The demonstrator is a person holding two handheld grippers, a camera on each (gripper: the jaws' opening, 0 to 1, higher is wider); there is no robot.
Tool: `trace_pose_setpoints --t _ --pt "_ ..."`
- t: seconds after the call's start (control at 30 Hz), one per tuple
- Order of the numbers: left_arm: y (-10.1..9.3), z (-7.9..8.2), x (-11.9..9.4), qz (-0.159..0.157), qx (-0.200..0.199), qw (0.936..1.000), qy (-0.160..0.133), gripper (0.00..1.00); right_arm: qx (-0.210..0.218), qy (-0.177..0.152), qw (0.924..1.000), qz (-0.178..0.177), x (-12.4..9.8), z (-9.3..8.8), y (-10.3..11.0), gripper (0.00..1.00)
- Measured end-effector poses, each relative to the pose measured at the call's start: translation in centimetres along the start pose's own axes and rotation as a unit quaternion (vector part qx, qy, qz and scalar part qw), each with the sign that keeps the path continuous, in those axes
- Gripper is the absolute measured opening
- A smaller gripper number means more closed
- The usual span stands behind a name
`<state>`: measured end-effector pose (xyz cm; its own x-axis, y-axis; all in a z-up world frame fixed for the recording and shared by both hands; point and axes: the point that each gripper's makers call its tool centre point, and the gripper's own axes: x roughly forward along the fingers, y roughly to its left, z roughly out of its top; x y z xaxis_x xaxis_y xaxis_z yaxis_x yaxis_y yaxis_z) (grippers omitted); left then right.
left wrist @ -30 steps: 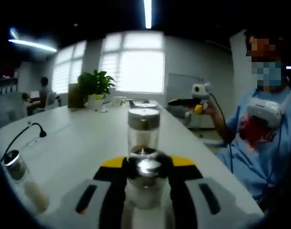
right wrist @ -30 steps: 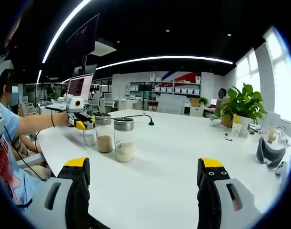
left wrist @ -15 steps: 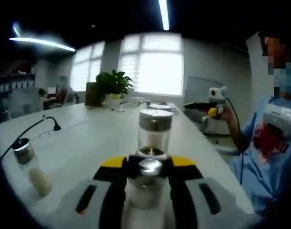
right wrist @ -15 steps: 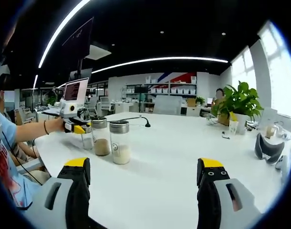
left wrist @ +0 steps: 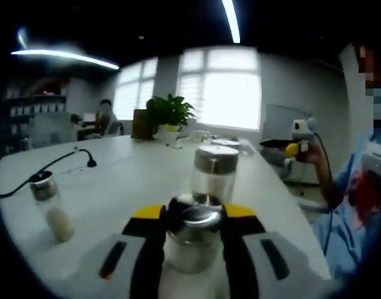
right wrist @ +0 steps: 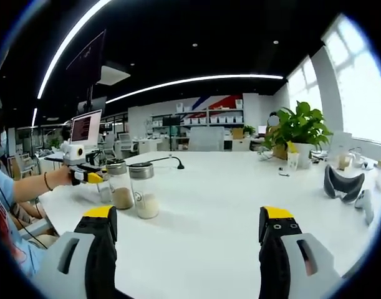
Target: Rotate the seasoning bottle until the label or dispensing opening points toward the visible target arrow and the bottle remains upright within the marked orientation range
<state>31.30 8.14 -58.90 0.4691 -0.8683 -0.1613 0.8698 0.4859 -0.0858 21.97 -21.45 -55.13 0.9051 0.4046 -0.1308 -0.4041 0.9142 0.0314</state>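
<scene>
My left gripper [left wrist: 193, 240] is shut on a glass seasoning bottle [left wrist: 193, 230] with a shiny metal cap and pale contents, low in the left gripper view. Just behind it stands a second capped bottle [left wrist: 214, 171]. A third bottle [left wrist: 50, 205] with white powder stands apart at the left. In the right gripper view, the left gripper [right wrist: 89, 175] comes in from the left beside a bottle of brownish powder [right wrist: 120, 185] and one of white powder [right wrist: 143, 190]. My right gripper [right wrist: 189, 249] is open over the white table [right wrist: 227, 199], holding nothing, and shows in a raised hand [left wrist: 296, 142].
A black gooseneck microphone and cable [left wrist: 65, 161] [right wrist: 168, 161] lie across the table. A potted plant [left wrist: 168, 115] [right wrist: 296, 128] and a dark headset [right wrist: 343, 184] sit at the far end. A person in blue [left wrist: 358, 205] stands by the table edge.
The left gripper view has swung round, so the room has slid to the right while the bottle stays gripped. The right gripper view has also drifted. Neither gripper's jaws have changed.
</scene>
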Motion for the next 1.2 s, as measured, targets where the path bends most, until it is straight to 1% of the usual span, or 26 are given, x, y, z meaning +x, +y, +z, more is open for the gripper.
trace_pose_setpoints --t 0.1,0.2,0.27,0.4,0.57,0.73,0.8,0.93,1.03,1.2 --pt "0.4 0.0 -0.1 0.023 -0.003 0.9997 0.002 0.35 0.001 0.000 1.0000 -0.001 0.0 0.0 0.0 0.97" --pt "0.6 0.0 -0.2 0.030 -0.008 0.9995 0.000 0.36 0.003 0.002 1.0000 -0.002 0.0 -0.1 -0.1 0.97" --pt "0.6 0.0 -0.2 0.037 -0.010 0.9993 -0.001 0.36 0.012 0.004 0.9999 -0.006 0.0 -0.3 -0.3 0.97" --pt "0.9 0.0 -0.3 0.062 -0.014 0.9980 0.003 0.36 0.011 0.010 0.9998 -0.014 -0.1 -0.5 -0.7 0.97" --pt "1.0 -0.1 -0.5 0.083 -0.017 0.9964 0.003 0.36 0.014 0.007 0.9997 -0.016 -0.2 -0.5 -0.8 0.96" --pt "1.1 -0.1 -0.7 0.092 -0.020 0.9955 0.005 0.36 0.007 0.005 0.9995 -0.030 -0.3 -0.4 -1.3 0.97" --pt "1.1 -0.2 -0.7 0.094 -0.021 0.9953 0.006 0.36 0.018 -0.002 0.9989 -0.042 -0.4 -0.2 -1.7 0.98" --pt "1.1 -0.2 -0.7 0.098 -0.025 0.9949 0.004 0.36 0.021 -0.001 0.9983 -0.055 -0.6 -0.3 -2.3 0.99" --pt "1.1 -0.2 -0.8 0.106 -0.029 0.9940 0.002 0.36 0.020 0.001 0.9982 -0.057 -0.6 -0.4 -2.4 0.99" --pt "1.0 -0.3 -0.8 0.131 -0.035 0.9907 0.008 0.36 0.018 0.002 0.9984 -0.053 -0.5 -0.3 -2.2 0.99"
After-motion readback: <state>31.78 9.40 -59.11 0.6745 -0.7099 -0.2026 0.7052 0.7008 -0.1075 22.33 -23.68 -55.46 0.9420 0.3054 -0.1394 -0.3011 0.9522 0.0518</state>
